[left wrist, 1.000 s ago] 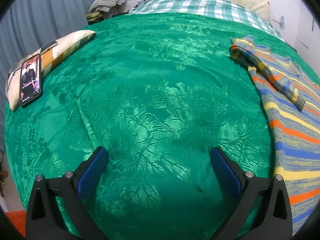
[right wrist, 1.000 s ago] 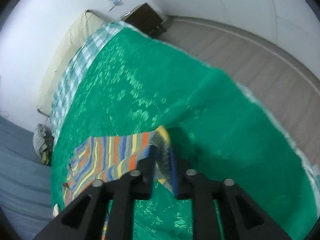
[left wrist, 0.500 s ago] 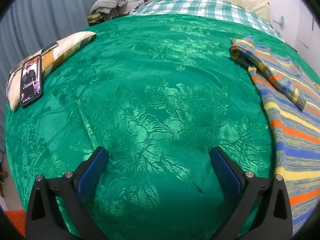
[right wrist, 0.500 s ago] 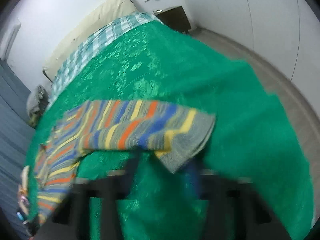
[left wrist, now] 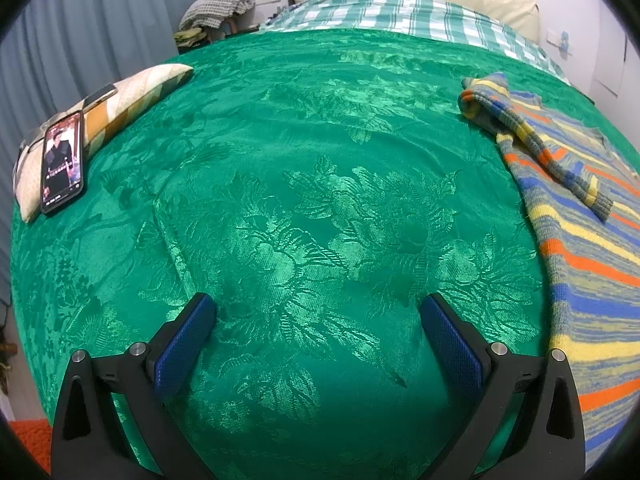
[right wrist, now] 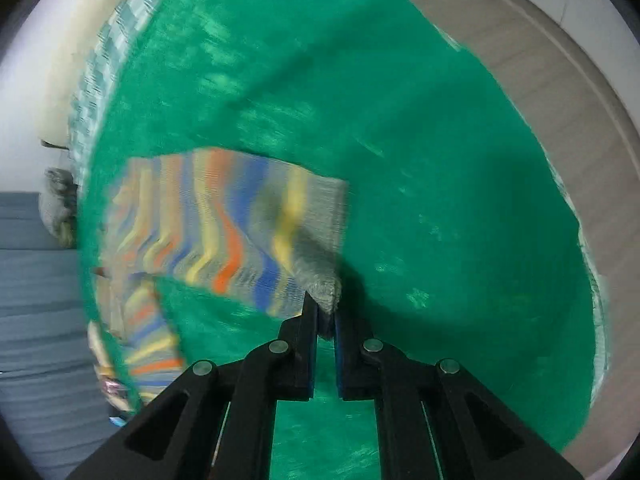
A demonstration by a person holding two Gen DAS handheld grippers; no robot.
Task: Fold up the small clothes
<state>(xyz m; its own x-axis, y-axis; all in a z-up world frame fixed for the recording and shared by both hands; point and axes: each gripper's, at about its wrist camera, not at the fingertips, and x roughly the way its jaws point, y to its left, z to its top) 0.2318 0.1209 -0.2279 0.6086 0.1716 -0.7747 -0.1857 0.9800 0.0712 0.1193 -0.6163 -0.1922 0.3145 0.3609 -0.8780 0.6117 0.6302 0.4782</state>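
A striped knitted sweater in grey, blue, yellow and orange lies at the right side of the green bedspread, one sleeve folded over its body. My left gripper is open and empty, low over bare bedspread to the sweater's left. In the blurred right wrist view my right gripper is shut on the grey cuff of the sweater's sleeve and holds it lifted above the bedspread; the striped sleeve stretches away to the left.
A phone with a lit screen lies on a striped pillow at the bed's left edge. A checked sheet and cream headboard are at the far end. Curtains hang left. Floor lies beyond the bed's right edge.
My right gripper has swung with the sleeve cuff in its grip, and the sleeve now stretches out to the left. The left gripper and the sweater body have barely moved.
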